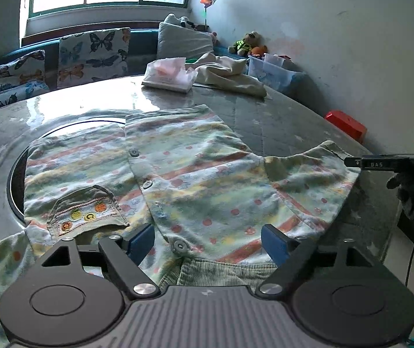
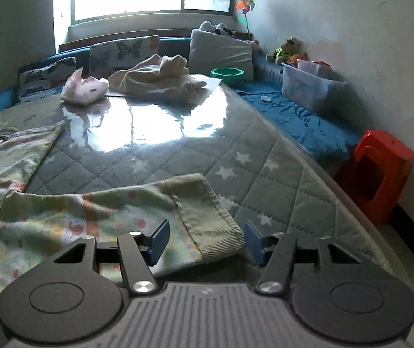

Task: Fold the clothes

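On the left of the quilted table (image 1: 279, 116), the left gripper (image 1: 207, 242) hangs over the collar end of a child's button-front shirt (image 1: 178, 174). The shirt is striped and dotted, and lies spread flat, front up, partly over a round inset in the tabletop. The jaws stand wide and released. Fabric shows between the blue pads (image 1: 141, 239), but neither presses on it.

To the right, the right gripper (image 2: 205, 240) sits at the shirt's outstretched sleeve (image 2: 137, 211), its ribbed cuff (image 2: 215, 223) lying between the half-spread jaws. The pads stand clear of the cloth on both sides, so nothing is grasped.

By the look of it, the shirt is laid out and the first fold is not yet made. The sleeve seems the next thing to take. That calls for closing on the cuff edge and carrying it across the body without dragging the shirt askew.

The left wrist view alone shows the whole shirt: the button row, the embroidered pocket (image 1: 86, 211) and the collar. It also catches the right gripper from outside, at the sleeve's far end. The right wrist view alone shows the cuff close up. It also shows the red stool (image 2: 378, 174) beside the table and the blue bedding along the wall. Both views show a beige garment (image 2: 154, 78) and a tissue pack (image 2: 83, 88) at the far edge.
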`<state>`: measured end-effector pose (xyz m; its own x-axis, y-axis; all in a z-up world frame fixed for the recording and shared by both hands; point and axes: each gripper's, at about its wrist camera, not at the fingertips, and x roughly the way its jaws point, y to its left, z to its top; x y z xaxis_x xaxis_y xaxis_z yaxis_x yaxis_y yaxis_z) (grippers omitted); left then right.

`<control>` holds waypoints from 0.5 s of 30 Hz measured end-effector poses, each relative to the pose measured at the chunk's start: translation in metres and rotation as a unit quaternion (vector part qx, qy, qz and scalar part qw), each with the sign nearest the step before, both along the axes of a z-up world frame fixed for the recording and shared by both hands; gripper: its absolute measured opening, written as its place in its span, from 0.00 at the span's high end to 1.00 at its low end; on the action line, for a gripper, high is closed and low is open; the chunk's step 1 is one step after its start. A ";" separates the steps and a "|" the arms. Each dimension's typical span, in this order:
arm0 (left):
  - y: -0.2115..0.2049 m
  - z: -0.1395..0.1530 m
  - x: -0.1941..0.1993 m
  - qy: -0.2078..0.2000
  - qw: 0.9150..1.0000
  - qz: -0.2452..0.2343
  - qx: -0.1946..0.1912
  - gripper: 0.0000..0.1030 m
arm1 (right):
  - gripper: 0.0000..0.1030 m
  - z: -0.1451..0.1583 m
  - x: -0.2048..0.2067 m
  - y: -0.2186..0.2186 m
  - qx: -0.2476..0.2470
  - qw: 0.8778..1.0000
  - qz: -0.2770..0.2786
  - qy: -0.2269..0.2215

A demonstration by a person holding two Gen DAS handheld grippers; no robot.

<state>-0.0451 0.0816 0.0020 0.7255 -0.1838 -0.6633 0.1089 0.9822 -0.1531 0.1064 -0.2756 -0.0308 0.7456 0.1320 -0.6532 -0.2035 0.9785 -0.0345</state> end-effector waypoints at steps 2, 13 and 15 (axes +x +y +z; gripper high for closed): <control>0.000 0.000 0.000 0.001 1.000 0.001 0.001 0.19 | 0.47 -0.004 0.001 0.001 0.001 1.000 -0.002 0.004; 0.002 -0.001 -0.002 0.005 1.000 0.010 0.001 0.17 | 0.51 -0.007 0.002 -0.002 0.016 1.000 -0.012 0.005; 0.001 -0.002 -0.002 0.006 1.000 0.010 0.002 0.17 | 0.59 -0.007 0.001 -0.003 0.028 1.000 -0.009 0.007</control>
<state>-0.0474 0.0823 0.0004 0.7208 -0.1663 -0.6728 0.0864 0.9848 -0.1508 0.1075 -0.2784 -0.0376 0.7394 0.1545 -0.6553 -0.1854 0.9824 0.0225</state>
